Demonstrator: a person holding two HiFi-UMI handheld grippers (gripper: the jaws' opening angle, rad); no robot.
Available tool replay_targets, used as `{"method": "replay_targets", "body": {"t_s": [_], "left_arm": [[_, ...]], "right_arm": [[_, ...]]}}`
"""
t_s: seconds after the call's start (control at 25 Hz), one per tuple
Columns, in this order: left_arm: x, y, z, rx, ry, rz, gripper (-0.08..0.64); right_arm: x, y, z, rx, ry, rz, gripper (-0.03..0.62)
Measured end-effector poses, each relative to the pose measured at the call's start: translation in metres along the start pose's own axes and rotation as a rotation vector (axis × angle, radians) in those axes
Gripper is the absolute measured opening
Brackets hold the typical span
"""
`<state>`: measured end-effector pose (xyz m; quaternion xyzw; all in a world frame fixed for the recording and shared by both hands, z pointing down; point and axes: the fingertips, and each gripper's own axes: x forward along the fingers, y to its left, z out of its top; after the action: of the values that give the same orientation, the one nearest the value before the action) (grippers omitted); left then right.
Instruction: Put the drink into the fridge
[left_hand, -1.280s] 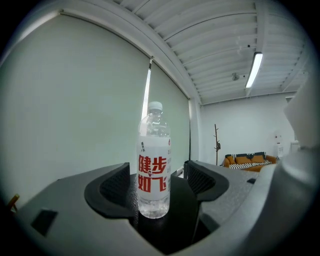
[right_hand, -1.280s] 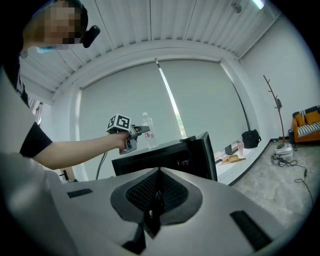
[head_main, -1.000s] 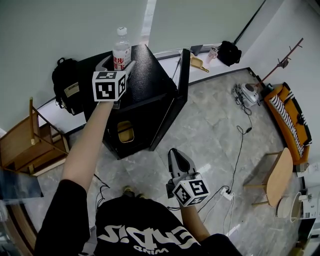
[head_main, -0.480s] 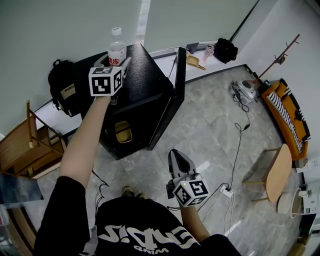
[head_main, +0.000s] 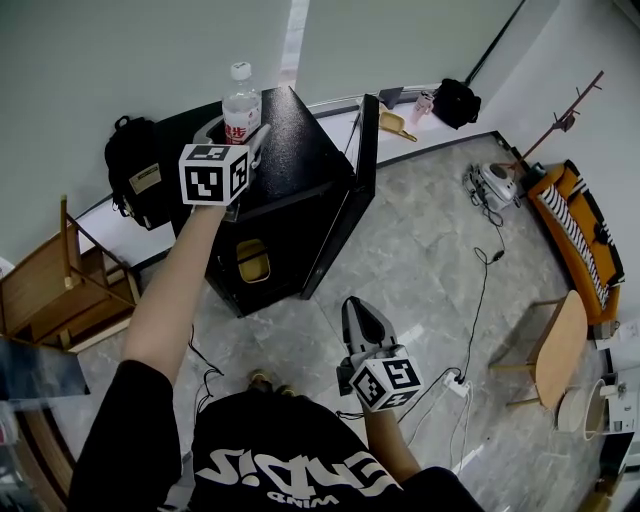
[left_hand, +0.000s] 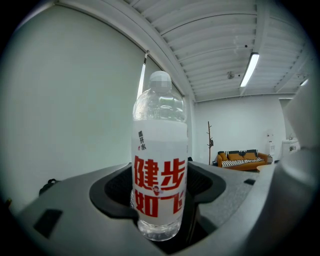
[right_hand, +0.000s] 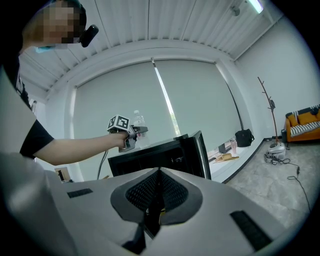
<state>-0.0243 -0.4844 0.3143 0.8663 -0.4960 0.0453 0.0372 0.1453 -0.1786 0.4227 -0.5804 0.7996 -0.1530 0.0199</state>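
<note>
A clear drink bottle (head_main: 241, 105) with a white cap and red print stands upright on top of the black mini fridge (head_main: 300, 165). The fridge door (head_main: 357, 190) hangs open to the right. My left gripper (head_main: 238, 128) is raised to the fridge top, its jaws closed round the lower body of the bottle (left_hand: 159, 175), with the dark pads against both sides. My right gripper (head_main: 362, 318) hangs low in front of the person over the floor, shut and empty. The right gripper view looks over its jaws (right_hand: 159, 172) at the fridge (right_hand: 165, 155) and the bottle (right_hand: 138, 120).
A yellow item (head_main: 250, 262) sits inside the fridge. A black backpack (head_main: 135, 180) leans left of it, with a wooden chair (head_main: 60, 290) further left. Cables (head_main: 480, 290) trail over the tiled floor. An orange sofa (head_main: 580, 240) and a round wooden table (head_main: 555, 355) stand at the right.
The left gripper has stayed at the bottle on the fridge top, its jaws drawn in a little round it. The right gripper has hardly moved.
</note>
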Motion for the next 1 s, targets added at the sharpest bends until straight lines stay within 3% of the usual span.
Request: {"method": "replay_targets", "body": {"t_s": [1.0], "left_arm": [[-0.15, -0.095, -0.014, -0.026, -0.052, -0.149, 0.305]], "right_arm": [[-0.031, 0.018, -0.006, -0.027, -0.009, 0.055, 0.021]]}}
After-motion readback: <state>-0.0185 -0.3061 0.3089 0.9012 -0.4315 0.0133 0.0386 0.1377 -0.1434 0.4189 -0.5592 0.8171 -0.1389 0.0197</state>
